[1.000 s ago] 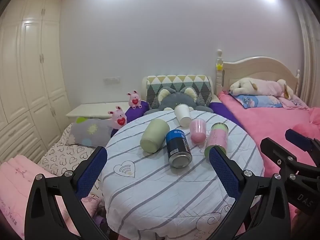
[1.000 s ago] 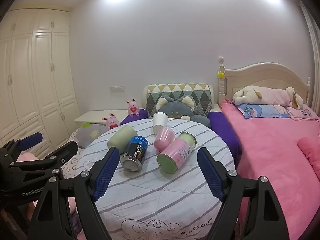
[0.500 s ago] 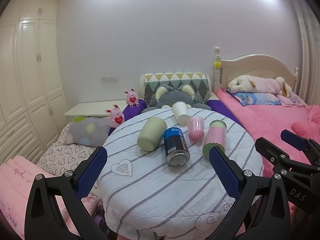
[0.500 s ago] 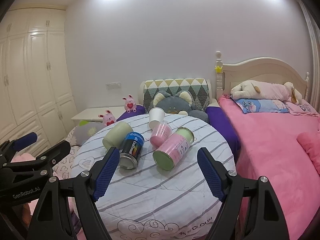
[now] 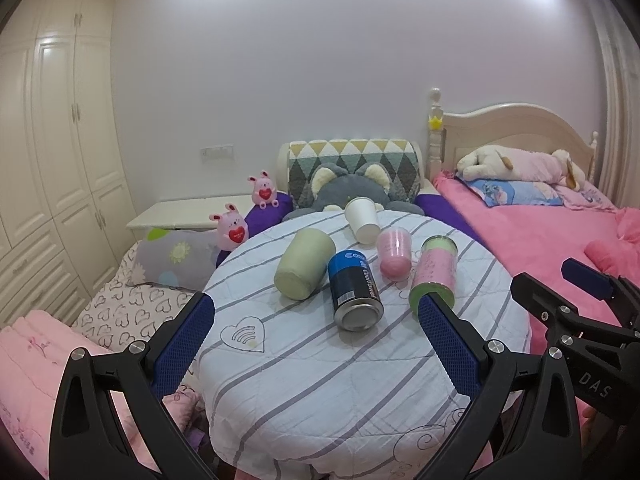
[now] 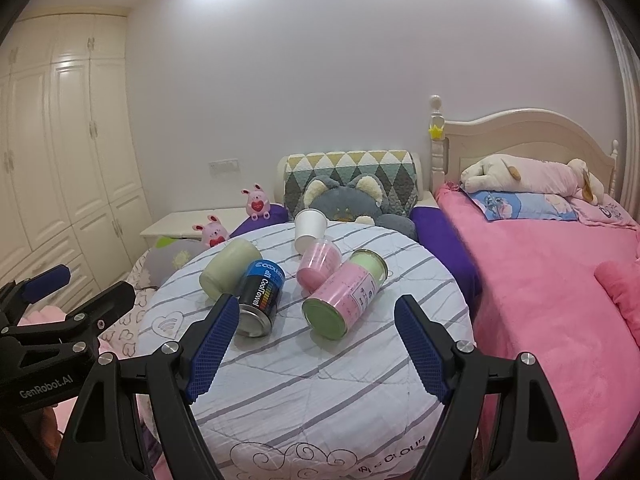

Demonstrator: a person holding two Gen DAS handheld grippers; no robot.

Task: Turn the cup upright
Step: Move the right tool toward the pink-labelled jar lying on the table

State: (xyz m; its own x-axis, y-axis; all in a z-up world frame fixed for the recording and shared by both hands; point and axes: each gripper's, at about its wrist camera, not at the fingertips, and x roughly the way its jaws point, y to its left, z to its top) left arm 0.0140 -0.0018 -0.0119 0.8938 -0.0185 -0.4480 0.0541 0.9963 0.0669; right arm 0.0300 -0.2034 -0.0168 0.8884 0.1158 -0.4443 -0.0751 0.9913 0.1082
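both grippers hang at the near edge of the round table [image 5: 320, 400], and neither is touching a thing. the left gripper [image 5: 316, 344] has its blue-padded fingers [image 5: 184, 344] spread wide with nothing between them. the right gripper [image 6: 316, 344] is spread just as wide, also carrying nothing; it shows too at the right edge of the left wrist view.

five containers lie on their sides on the striped cloth, bunched toward the far half of the table. the pale green cup [image 5: 305, 263] is on the left of the group, bottom end toward the camera. just beside it, touching or very nearly, lies the blue can [image 5: 354, 294], its metal end facing us. right of that sits the small pink cup [image 5: 395, 254], tipped over with its mouth pointing away. behind it, at the far edge, the white paper cup [image 5: 362, 220] is tipped too, base toward us. furthest right lies the pink canister [image 5: 434, 276] with green ends, its near end partly covered by the left gripper's right finger in the left wrist view.

from the right wrist view the pink canister [image 6: 346, 294] lies between the spread fingers, well ahead of them, angled toward the small pink cup [image 6: 318, 266]. the blue can [image 6: 260, 298] sits just past the left finger.

beyond the table are a grey plush cat [image 5: 348, 190] and a pink bed [image 5: 540, 236].
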